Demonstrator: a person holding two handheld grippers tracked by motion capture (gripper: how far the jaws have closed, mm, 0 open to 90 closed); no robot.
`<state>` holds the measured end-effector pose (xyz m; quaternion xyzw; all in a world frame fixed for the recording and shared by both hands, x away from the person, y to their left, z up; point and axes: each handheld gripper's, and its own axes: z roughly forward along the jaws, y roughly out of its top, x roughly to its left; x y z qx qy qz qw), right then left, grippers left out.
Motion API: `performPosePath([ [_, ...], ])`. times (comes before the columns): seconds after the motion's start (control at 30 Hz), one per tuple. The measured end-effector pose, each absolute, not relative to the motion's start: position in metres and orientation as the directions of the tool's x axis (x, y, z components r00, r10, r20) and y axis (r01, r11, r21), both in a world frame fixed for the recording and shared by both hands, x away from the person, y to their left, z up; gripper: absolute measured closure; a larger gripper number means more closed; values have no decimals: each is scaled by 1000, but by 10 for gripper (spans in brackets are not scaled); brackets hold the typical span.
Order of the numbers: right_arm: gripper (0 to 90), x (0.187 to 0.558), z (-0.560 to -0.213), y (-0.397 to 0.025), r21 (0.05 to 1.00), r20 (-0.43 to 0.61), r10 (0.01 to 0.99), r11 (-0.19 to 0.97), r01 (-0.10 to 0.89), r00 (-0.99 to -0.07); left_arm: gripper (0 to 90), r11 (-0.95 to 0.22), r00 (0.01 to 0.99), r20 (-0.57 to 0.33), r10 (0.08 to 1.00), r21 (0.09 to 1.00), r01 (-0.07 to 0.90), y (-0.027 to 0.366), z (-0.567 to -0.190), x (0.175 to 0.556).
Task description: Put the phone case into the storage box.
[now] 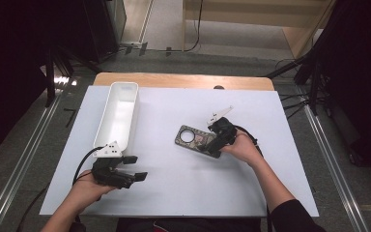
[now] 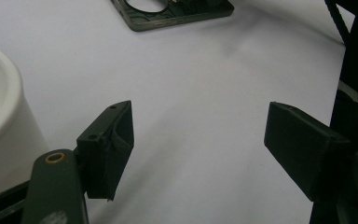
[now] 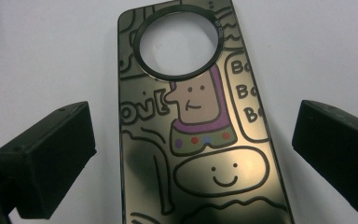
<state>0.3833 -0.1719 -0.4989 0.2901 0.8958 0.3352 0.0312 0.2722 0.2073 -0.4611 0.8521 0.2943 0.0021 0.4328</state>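
Two tongs gape wide: right tongs (image 3: 193, 154) straddle the phone case (image 3: 196, 121) flat on the tabletop (image 1: 183, 193), left tongs (image 2: 198, 149) beside the white bin (image 1: 118, 113).

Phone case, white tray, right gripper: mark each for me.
Phone case (image 3: 205, 154): right gripper view, on its printed back below the round cutout.
White tray (image 1: 118, 116): high view, on its inner floor.
Right gripper (image 3: 193, 154): right gripper view, midway between its open jaws.

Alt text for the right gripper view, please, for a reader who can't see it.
A dark glossy phone case with cartoon doodles and a round camera hole lies flat on the white table, between the open black jaws of the right tool, which stand clear of its long edges.
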Motion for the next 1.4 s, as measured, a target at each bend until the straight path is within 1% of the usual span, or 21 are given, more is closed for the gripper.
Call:
performPosePath([
  [0.1,0,383,-501,-170,604,137,545,616,506,-827,238,-453,827,-252,503,738,501,207,-461,272],
  [0.43,0,382,-507,-167,579,108,531,653,487,-840,238,-451,826,-252,504,739,500,207,-461,272],
  [0.6,31,381,-508,-165,570,68,535,672,473,-842,238,-451,825,-250,506,739,501,208,-461,272],
  [0.73,32,380,-509,-165,571,60,532,676,466,-845,238,-447,825,-254,506,740,502,208,-461,272],
  [0.87,33,377,-510,-163,560,16,521,702,439,-854,238,-448,825,-253,506,740,502,208,-461,272],
  [1.2,43,376,-511,-163,567,1,519,703,428,-855,238,-448,825,-253,506,740,502,208,-461,272],
  [1.33,80,376,-510,-164,570,2,519,702,427,-855,238,-447,824,-253,506,740,502,208,-461,272],
  [1.4,83,375,-510,-165,571,2,519,701,427,-855,238,-447,824,-253,506,740,502,208,-461,272],
])
